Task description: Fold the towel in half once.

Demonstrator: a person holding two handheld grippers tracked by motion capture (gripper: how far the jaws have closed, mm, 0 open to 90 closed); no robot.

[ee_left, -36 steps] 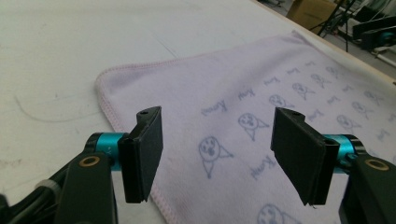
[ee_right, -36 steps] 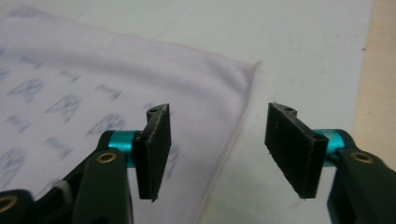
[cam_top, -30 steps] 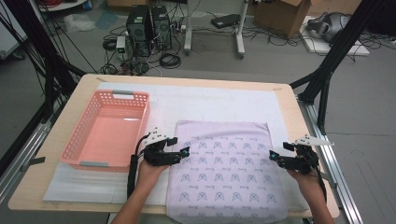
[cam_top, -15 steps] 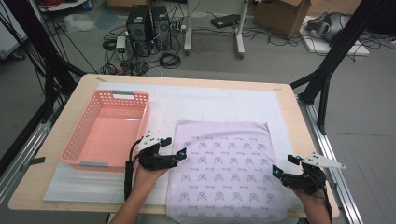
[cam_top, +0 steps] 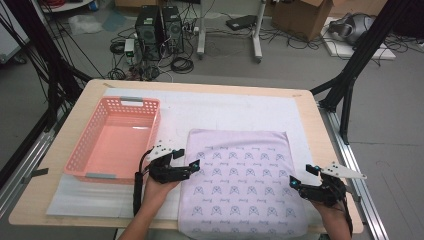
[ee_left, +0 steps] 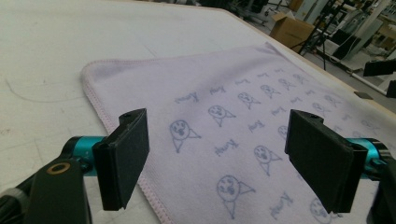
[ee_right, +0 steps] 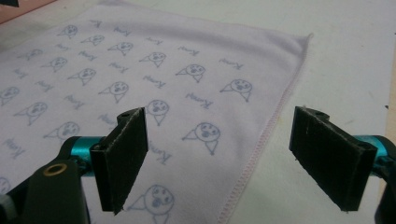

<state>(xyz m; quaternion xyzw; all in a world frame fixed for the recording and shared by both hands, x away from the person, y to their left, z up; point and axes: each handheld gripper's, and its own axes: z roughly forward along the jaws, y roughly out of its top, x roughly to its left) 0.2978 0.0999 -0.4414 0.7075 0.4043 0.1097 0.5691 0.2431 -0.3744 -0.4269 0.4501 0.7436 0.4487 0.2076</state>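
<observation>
I see the lilac towel [cam_top: 243,182] lying flat on the white mat [cam_top: 225,110], its long axis running from my near table edge away toward the far side, just right of the pink basket [cam_top: 116,139]. My left gripper [cam_top: 192,166], jaws just opened wide, hovers over its left hem. My right gripper [cam_top: 301,176] gapes empty over the right hem.

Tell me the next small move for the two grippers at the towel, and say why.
Probably lower both and close on the side hems. The left gripper and right gripper both stand with jaws open, empty, each straddling an edge of the flat lilac towel. Nothing is gripped, so lifting or folding can't start.
</observation>
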